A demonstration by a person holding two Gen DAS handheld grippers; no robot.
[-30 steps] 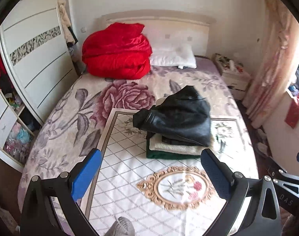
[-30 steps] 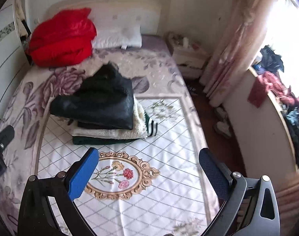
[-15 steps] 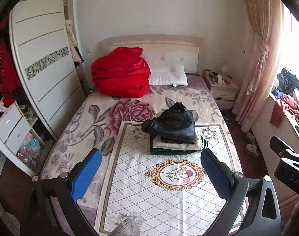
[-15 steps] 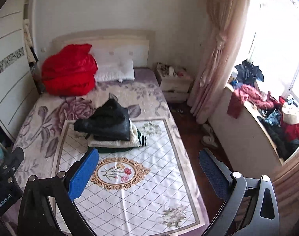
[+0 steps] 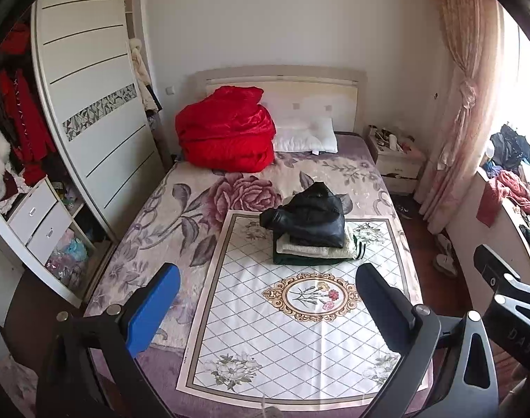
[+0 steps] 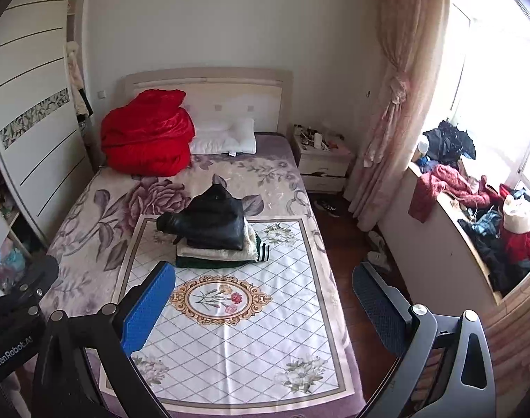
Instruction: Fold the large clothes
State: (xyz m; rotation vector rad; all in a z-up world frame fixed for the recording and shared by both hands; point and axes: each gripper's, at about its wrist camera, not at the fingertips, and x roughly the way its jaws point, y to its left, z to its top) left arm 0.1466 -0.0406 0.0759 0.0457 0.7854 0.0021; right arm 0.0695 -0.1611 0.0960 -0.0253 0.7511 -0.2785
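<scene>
A stack of folded clothes lies on the white patterned cloth (image 5: 299, 331) in the middle of the bed. A black leather jacket (image 5: 310, 217) is on top, over a cream garment (image 5: 310, 250) and a dark green one (image 5: 299, 261). The stack also shows in the right wrist view (image 6: 212, 223). My left gripper (image 5: 265, 299) is open and empty, held high above the foot of the bed, far from the stack. My right gripper (image 6: 263, 296) is open and empty, also far back from the stack.
A red quilt (image 5: 226, 136) and a white pillow (image 5: 306, 136) lie at the headboard. A wardrobe (image 5: 90, 104) stands left, a nightstand (image 5: 397, 160) and curtain (image 5: 463, 104) right. Loose clothes (image 6: 488, 216) pile on the window ledge.
Both grippers have pulled up and back from the bed. The stack looks much smaller and the whole room has come into view. The stack has not moved.
</scene>
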